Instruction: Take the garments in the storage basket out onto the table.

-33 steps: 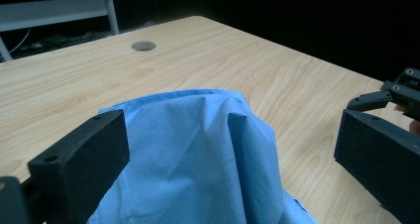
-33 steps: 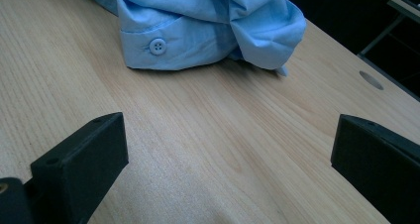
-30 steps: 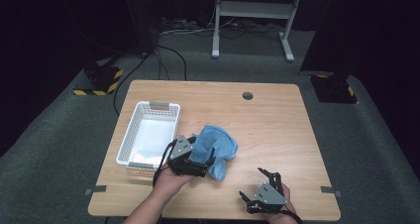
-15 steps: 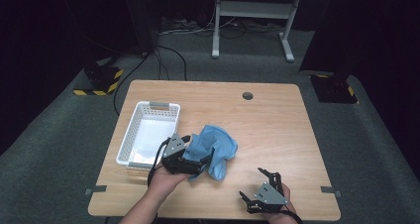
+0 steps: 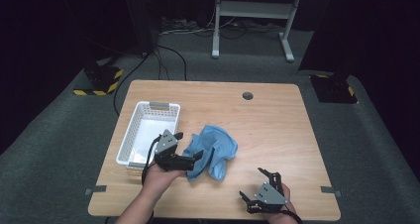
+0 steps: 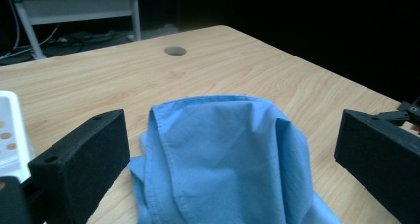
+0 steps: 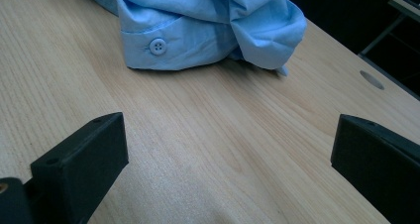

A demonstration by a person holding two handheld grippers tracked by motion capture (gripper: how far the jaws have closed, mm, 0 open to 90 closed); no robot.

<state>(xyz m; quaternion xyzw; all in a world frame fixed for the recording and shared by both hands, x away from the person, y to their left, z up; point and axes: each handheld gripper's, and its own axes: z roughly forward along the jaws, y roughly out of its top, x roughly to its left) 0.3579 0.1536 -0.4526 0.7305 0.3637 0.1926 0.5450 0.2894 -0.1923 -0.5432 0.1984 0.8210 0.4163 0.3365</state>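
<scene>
High view: left gripper [image 5: 190,160], jaws spread, has edged onto the blue shirt [image 5: 214,149].

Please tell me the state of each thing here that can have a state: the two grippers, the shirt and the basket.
Left hand-held gripper: open, jaws on both sides of the shirt.
Right hand-held gripper: open, holding nothing, above bare table.
Blue shirt: crumpled in a heap, lying on the table.
White basket: upright, empty.
</scene>
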